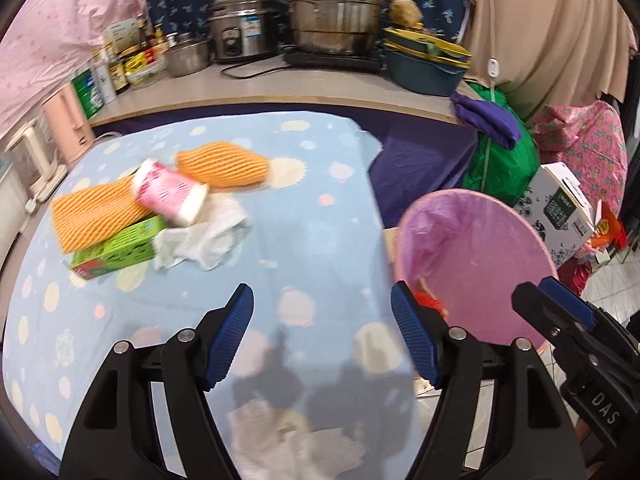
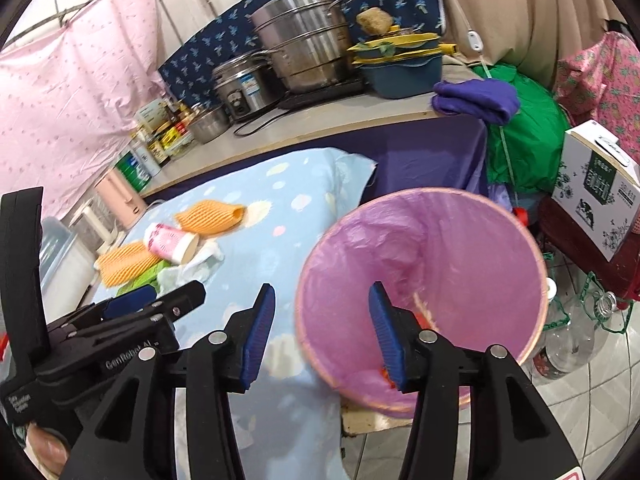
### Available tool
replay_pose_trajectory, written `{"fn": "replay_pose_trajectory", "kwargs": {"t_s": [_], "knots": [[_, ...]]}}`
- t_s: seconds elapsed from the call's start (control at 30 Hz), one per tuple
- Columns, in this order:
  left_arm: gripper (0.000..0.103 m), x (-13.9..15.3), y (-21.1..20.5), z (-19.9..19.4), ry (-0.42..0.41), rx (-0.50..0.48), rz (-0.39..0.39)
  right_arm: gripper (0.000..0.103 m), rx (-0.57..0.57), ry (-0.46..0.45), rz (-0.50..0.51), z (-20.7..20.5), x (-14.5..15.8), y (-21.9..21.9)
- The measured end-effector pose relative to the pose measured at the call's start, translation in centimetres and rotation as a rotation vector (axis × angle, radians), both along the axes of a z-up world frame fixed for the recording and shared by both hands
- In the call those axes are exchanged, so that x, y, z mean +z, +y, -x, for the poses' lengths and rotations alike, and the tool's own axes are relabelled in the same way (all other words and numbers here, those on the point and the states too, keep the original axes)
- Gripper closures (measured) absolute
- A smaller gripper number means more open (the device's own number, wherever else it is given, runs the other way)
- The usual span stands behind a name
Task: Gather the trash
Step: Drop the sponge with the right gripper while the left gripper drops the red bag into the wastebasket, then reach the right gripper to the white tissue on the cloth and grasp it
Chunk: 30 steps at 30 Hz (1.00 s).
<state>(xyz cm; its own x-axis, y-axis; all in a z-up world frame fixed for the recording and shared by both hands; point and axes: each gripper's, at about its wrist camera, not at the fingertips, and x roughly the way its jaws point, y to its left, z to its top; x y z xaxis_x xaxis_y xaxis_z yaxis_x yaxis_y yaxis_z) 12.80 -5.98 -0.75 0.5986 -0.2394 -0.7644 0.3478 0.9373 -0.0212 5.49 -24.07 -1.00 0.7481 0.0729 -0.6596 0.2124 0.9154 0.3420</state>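
Note:
Trash lies in a pile on the blue spotted cloth (image 1: pixel 304 240): two orange foam nets (image 1: pixel 224 164) (image 1: pixel 96 212), a pink paper cup (image 1: pixel 168 194), a green box (image 1: pixel 120 250) and a crumpled white tissue (image 1: pixel 200 236). The pile also shows in the right wrist view, with the cup (image 2: pixel 170 242) on top. A pink-lined trash bin (image 1: pixel 476 268) (image 2: pixel 424 276) stands beside the table's right edge with something red inside. My left gripper (image 1: pixel 322 336) is open and empty above the cloth, short of the pile. My right gripper (image 2: pixel 322 332) is open and empty over the bin's near left rim.
A counter (image 1: pixel 280 88) behind the table holds steel pots (image 1: pixel 336 8), a rice cooker, bottles and a blue basin. A pink kettle (image 1: pixel 66 128) stands at the left. A green bag (image 1: pixel 500 160), a carton (image 2: pixel 600 196) and plastic bottles (image 2: pixel 568 340) crowd the floor right of the bin.

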Motion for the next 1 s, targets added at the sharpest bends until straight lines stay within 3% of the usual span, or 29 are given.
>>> {"fn": "replay_pose_trajectory", "kwargs": {"t_s": [0.33,0.43,0.67,0.9,1.0], "knots": [[0.035,-1.2,10.0,0.0,0.034,0.207,-0.023,0.039,0.196,0.077,0.001,0.0,-2.3,7.8],[0.027,-1.6,12.3,0.5,0.031,0.245,-0.033,0.039,0.246,0.111,0.001,0.1,-3.4,10.1],[0.024,-2.7,16.1,0.8,0.059,0.305,-0.017,0.039,0.32,0.198,-0.014,0.1,-6.2,14.2],[0.022,-3.4,16.9,0.6,0.071,0.311,-0.01,0.039,0.372,0.257,0.005,0.2,-7.8,16.5],[0.022,-3.7,17.1,0.3,0.08,0.311,-0.001,0.051,0.383,0.273,0.03,0.1,-8.3,17.0]]}}
